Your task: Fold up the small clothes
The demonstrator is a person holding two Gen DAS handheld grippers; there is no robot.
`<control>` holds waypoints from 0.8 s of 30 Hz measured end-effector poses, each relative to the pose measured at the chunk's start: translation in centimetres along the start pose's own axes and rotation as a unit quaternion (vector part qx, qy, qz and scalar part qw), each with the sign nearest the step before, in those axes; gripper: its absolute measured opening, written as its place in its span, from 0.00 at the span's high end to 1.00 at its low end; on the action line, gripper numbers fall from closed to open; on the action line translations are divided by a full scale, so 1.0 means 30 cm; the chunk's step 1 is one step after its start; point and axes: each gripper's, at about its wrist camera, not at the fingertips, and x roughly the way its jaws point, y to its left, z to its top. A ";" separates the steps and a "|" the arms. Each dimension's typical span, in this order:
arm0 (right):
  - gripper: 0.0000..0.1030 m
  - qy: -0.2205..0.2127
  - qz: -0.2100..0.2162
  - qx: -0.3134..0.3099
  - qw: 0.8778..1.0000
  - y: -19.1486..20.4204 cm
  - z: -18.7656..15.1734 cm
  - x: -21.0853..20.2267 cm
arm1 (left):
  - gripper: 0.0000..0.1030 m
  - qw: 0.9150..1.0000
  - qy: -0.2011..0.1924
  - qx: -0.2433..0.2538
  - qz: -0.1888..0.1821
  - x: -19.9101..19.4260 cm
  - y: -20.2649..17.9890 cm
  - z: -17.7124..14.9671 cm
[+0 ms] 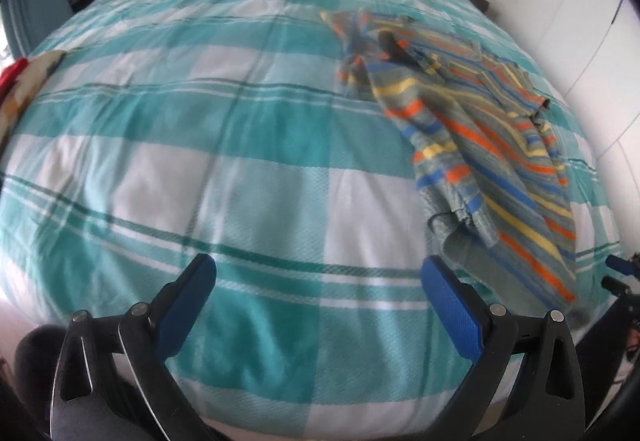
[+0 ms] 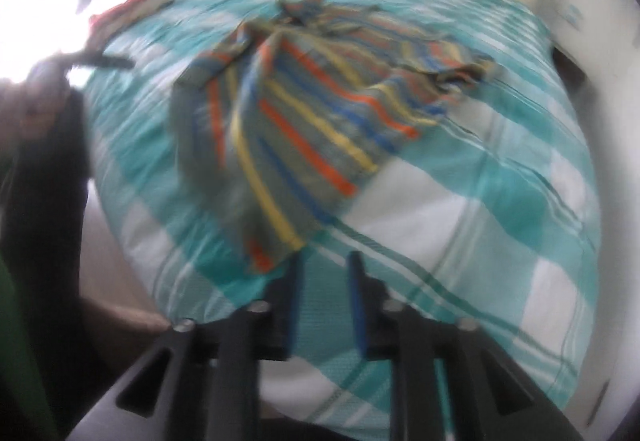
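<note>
A striped shirt (image 1: 492, 145) lies crumpled on the bed (image 1: 240, 145). The left hand-held gripper (image 1: 320, 281) is spread wide and holds nothing. The right hand-held gripper (image 2: 324, 281) is narrowed, with nothing between its fingers, just beside the shirt's hem.

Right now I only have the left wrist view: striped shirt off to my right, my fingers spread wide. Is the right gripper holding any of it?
Observer: No. The right gripper has its jaws narrowly apart with only the checked duvet between them.
Operator: How close is it to the cloth?
Observer: The hem corner of the striped shirt lies just ahead of the left fingertip; contact is too blurred to tell.
Operator: Anything that side I can't see?
Observer: Your left gripper is visible only as a dark blurred bar at that view's left edge, beyond the shirt.
</note>
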 end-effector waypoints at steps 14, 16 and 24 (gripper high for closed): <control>0.50 -0.037 0.076 0.175 0.981 0.138 -0.059 -0.016 | 0.87 0.990 0.107 0.014 -0.094 0.260 -0.274 0.179; 0.50 -0.037 0.074 0.178 0.981 0.136 -0.077 -0.029 | 0.88 0.983 0.107 -0.025 -0.146 0.208 -0.200 0.184; 0.50 -0.028 0.083 0.204 0.975 0.098 -0.115 -0.054 | 0.88 0.986 0.094 -0.093 -0.097 -0.003 0.254 0.109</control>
